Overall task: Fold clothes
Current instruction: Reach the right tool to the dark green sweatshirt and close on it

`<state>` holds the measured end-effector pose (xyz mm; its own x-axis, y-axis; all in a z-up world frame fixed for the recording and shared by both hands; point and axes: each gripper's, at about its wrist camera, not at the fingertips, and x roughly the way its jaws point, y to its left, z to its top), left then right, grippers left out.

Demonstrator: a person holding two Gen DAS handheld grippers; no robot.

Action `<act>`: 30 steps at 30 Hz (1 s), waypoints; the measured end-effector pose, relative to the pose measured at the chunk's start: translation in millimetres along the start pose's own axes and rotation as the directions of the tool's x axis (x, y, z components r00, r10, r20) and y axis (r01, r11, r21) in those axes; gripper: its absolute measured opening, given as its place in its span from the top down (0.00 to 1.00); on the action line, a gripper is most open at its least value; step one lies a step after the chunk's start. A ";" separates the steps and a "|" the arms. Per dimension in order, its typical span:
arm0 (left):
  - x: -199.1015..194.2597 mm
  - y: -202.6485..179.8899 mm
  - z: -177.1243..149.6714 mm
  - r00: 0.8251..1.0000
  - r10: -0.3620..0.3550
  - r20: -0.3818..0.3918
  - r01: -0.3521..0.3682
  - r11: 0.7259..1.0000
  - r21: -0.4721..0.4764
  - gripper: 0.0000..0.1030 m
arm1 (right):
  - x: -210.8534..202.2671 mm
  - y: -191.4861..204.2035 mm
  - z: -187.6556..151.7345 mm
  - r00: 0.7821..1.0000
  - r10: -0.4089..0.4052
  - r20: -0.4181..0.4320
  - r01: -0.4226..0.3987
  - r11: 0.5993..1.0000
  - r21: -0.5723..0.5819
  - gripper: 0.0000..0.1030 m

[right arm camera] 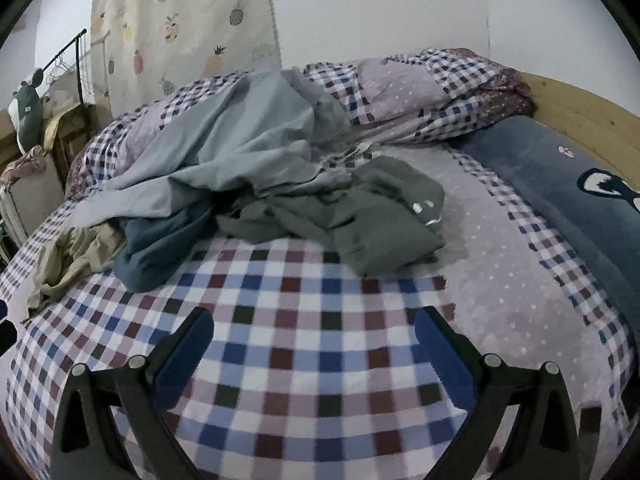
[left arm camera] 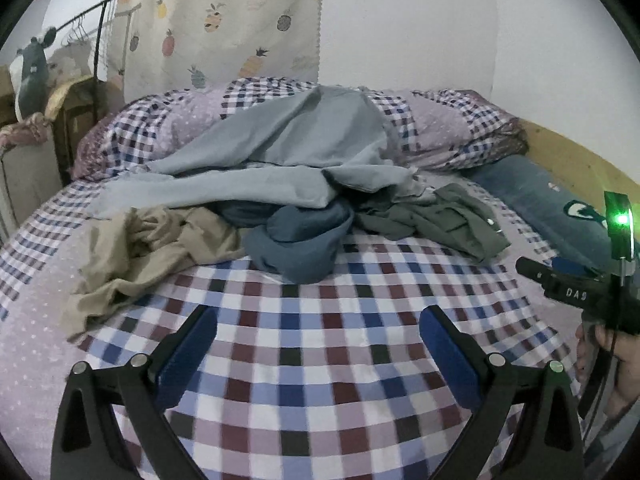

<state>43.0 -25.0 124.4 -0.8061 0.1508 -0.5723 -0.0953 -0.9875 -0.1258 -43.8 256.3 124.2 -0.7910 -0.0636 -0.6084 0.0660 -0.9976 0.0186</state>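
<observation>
The letters "DAS" are showing in white on the black body of the right gripper (left arm camera: 576,292), which is poking into the left wrist view from the right with a green light glowing on its small upright board, and a hand (left arm camera: 616,364) is wrapping around its handle. No other writing is readable.

A checked bedsheet (left arm camera: 320,344) in blue, maroon and white squares, with lilac dotted panels, is covering the bed. A matching bunched duvet (left arm camera: 436,128) is lying along the far side against a white wall. A fruit-print curtain (left arm camera: 224,20) is hanging at the back left beside a black clothes rail (left arm camera: 98,36), and a dark blue pillow (right arm camera: 560,184) is lying along the wooden bed frame (right arm camera: 592,108) on the right.

The clothes are sitting in a crumpled heap mid-bed: a beige garment (left arm camera: 148,248) at the left, a dark blue garment (left arm camera: 300,244) in the middle, an olive green garment (right arm camera: 372,216) at the right, and a pale grey-blue sheet (left arm camera: 280,152) draping over their far edges.

The left gripper (left arm camera: 318,340) and, in its own view, the right gripper (right arm camera: 314,340) are both hovering over bare sheet near the heap, blue-padded fingers spread wide and holding nothing.
</observation>
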 end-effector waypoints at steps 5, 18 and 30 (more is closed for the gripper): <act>19.3 -8.1 -1.2 1.000 -0.009 -0.023 0.009 1.000 -0.005 0.00 | 22.4 -20.1 9.5 1.000 -0.027 -0.013 0.027 0.999 -0.025 0.02; 24.6 -4.7 -1.7 1.000 -0.017 -0.003 0.017 0.999 -0.041 0.01 | 114.8 -38.1 28.9 0.991 -0.099 -0.092 0.088 0.989 -0.118 0.47; 34.8 4.6 -10.7 0.998 -0.010 -0.059 0.006 0.998 -0.066 0.02 | 160.8 -39.4 23.0 0.978 -0.150 -0.147 0.134 0.985 -0.109 0.58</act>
<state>20.8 -23.8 95.2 -0.7695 0.1634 -0.6174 -0.0619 -0.9812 -0.1826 -187.6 284.8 43.9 -0.6938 0.0908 -0.7145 0.0249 -0.9884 -0.1498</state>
